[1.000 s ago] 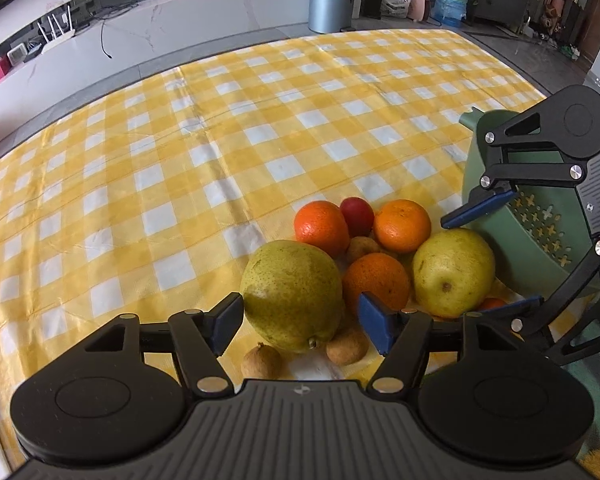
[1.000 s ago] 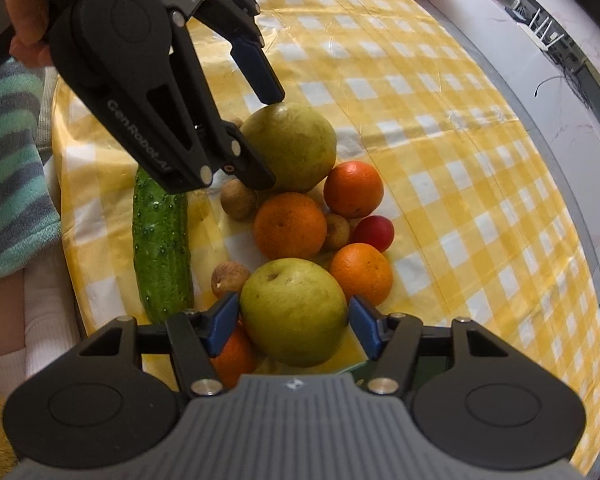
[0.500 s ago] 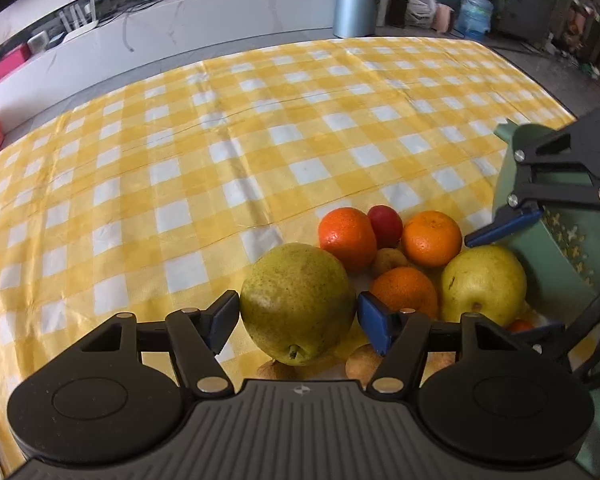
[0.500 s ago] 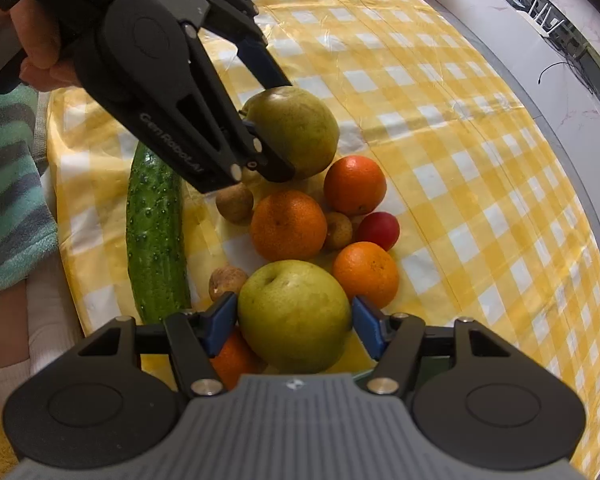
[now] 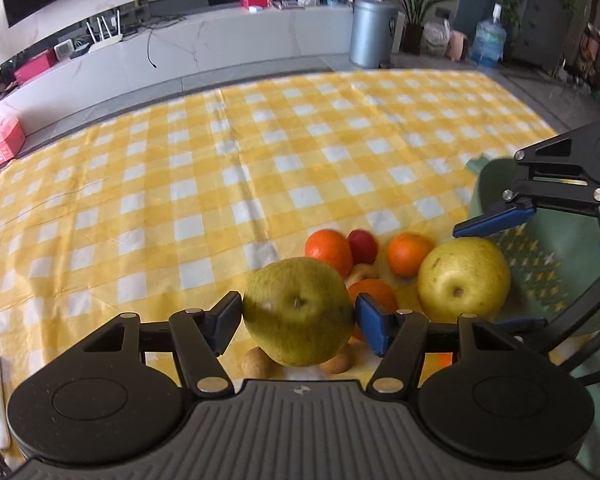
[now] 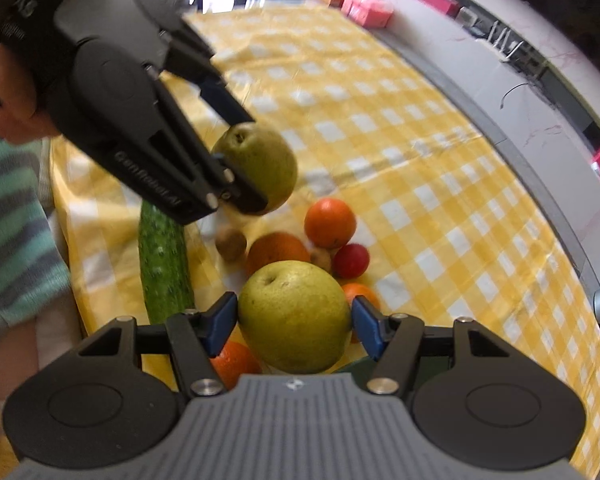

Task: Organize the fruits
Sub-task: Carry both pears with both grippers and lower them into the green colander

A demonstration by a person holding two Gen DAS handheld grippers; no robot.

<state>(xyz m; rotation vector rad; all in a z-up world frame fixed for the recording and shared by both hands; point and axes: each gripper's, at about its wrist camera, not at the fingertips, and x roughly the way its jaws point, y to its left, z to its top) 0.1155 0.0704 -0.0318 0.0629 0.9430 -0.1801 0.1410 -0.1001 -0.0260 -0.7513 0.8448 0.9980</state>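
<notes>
While the left gripper (image 5: pixel 299 316) clamps a green pear (image 5: pixel 298 312), the right gripper (image 6: pixel 294 318) clamps a yellow pear (image 6: pixel 294 316)

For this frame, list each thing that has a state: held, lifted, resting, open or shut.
Left gripper: jaws just closing, shut on green pear.
Green pear: held, lifted off the cloth.
Right gripper: shut on yellow-green pear.
Yellow-green pear: held.
Dark green cucumber: lying on the checked cloth.
Pale green colander: empty where visible.

Left gripper (image 5: pixel 299 316) and right gripper (image 6: pixel 294 317) each clamp fruit.
</notes>
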